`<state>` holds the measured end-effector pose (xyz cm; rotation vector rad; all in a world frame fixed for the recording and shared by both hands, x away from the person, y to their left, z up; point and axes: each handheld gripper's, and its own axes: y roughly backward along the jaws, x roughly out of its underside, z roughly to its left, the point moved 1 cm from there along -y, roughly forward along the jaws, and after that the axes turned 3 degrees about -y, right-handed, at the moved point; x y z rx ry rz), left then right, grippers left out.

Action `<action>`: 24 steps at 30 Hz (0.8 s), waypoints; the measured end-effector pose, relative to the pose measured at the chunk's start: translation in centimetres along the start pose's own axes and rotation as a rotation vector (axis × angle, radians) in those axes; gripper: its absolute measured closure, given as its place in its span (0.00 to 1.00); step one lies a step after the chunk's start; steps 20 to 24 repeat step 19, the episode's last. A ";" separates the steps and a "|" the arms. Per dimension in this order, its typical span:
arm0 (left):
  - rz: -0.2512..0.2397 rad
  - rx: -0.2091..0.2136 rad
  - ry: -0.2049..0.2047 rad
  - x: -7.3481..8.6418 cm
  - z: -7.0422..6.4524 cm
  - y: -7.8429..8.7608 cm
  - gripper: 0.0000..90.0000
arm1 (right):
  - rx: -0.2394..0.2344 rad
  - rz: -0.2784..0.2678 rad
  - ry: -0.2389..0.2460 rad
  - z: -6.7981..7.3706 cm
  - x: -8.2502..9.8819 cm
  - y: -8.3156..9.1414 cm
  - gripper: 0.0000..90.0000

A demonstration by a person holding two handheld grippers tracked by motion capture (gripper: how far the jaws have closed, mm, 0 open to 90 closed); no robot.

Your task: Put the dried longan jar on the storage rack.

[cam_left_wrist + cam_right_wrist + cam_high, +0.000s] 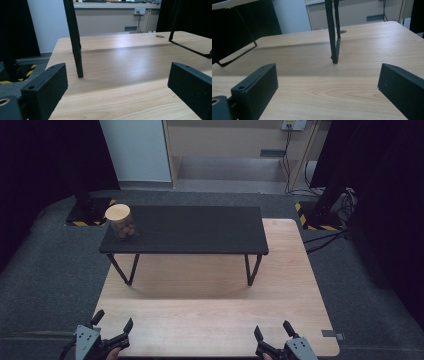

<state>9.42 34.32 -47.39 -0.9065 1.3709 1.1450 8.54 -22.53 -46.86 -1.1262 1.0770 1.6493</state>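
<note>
At the near edge of the pale wooden desk [215,320] we hold two tools low over the wood. Our left tool [113,326] sits at the near left corner and our right tool [273,330] at the near right; both have their jaws spread wide and hold nothing.

Farther off, a low black shelf [200,230] on thin metal legs stands across the far half of the desk. In the left gripper view one of its legs [75,40] rises just ahead of the jaws.

On the far left end of that shelf stands the jar [120,221], well apart from both tools. It looks like clear glass with a flat, round, light wooden lid [118,212], and brownish round pieces lie in its bottom.

We judge it rigid, smooth and somewhat slippery, breakable if dropped, and moderately light since it seems mostly empty. The best hold would be across the round body below the lid, as the lid may only rest loose. Its long axis stands upright, lid up, so a level approach from the side suits it.
</note>
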 end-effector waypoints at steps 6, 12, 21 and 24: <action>0.002 0.003 0.003 0.0 0.1 -0.1 0.02 | 0.001 -0.002 -0.001 -0.1 0.0 0.0 0.03; 0.010 0.004 0.006 0.1 0.0 -0.3 0.02 | 0.001 0.002 -0.003 -0.1 0.1 -0.1 0.03; 0.008 0.021 0.004 0.0 0.2 -0.2 0.01 | -0.008 -0.015 -0.009 0.3 -0.1 0.4 0.03; 0.008 0.021 0.004 0.0 0.2 -0.2 0.01 | -0.008 -0.015 -0.009 0.3 -0.1 0.4 0.03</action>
